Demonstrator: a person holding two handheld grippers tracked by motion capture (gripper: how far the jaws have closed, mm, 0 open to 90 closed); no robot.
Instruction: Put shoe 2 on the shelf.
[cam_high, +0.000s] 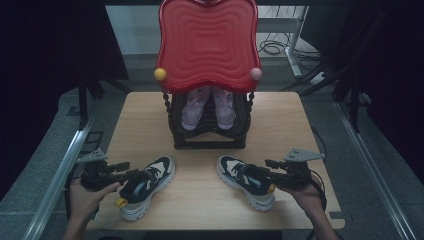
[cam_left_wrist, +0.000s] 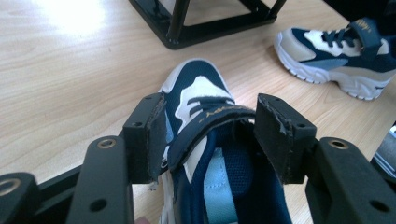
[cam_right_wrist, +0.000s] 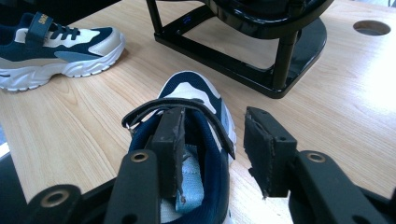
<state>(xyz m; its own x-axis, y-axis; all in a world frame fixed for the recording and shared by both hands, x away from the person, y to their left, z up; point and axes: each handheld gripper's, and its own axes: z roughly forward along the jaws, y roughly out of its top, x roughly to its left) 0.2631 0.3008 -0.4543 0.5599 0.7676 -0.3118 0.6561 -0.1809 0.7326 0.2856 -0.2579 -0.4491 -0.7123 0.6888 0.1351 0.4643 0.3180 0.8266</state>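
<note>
My right gripper stands spread, one jaw inside the right sneaker on the surface, letting go. My left gripper straddles the left sneaker, jaws spread, seemingly steadying it.

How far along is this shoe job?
Done: the pink pair sits in the black rack. In hand: the left tool straddles the left navy sneaker; the right tool stands open, one jaw inside the right navy sneaker. Left: both sneakers lie on the table, unracked.
</note>
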